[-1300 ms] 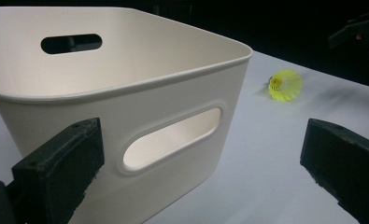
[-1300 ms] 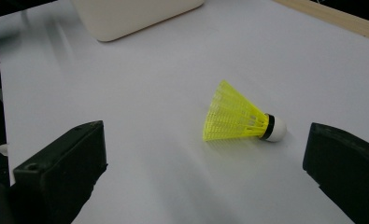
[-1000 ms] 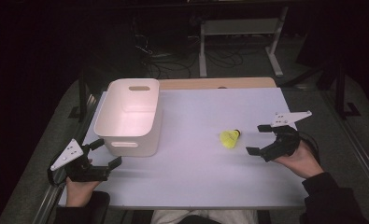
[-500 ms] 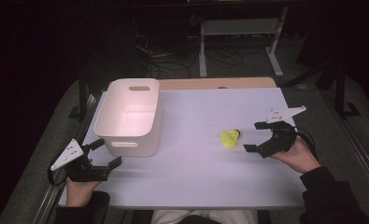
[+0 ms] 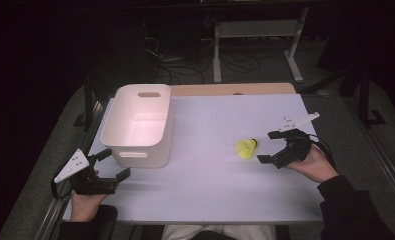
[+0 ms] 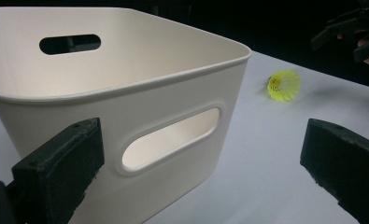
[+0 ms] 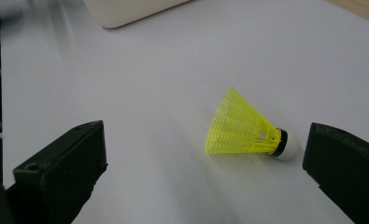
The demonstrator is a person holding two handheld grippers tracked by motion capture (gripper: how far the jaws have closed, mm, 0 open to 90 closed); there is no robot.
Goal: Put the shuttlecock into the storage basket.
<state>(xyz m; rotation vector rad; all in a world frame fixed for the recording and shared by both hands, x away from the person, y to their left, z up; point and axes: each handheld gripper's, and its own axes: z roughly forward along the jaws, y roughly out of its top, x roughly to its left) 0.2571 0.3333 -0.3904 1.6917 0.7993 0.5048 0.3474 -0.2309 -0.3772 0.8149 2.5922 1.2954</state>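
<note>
A yellow shuttlecock (image 5: 245,148) with a white cork tip lies on its side on the white table (image 5: 220,190), right of centre. My right gripper (image 5: 269,147) is open just to its right, jaws pointing at it. In the right gripper view the shuttlecock (image 7: 245,129) lies ahead between the two wide-apart jaws, nearer the right one. A white plastic bin (image 5: 137,125) with handle slots stands at the left of the table, empty inside. My left gripper (image 5: 113,163) is open at the table's front left, just in front of the bin (image 6: 126,98).
A wooden strip (image 5: 232,89) runs along the table's far edge. Beyond it, in the dark, stand a metal frame (image 5: 257,35) and cables on the floor. The left gripper view also shows the shuttlecock (image 6: 284,85) and the other gripper (image 6: 355,32) far off.
My right gripper has moved left, closer to the shuttlecock. The left gripper, the bin and the shuttlecock have stayed put.
</note>
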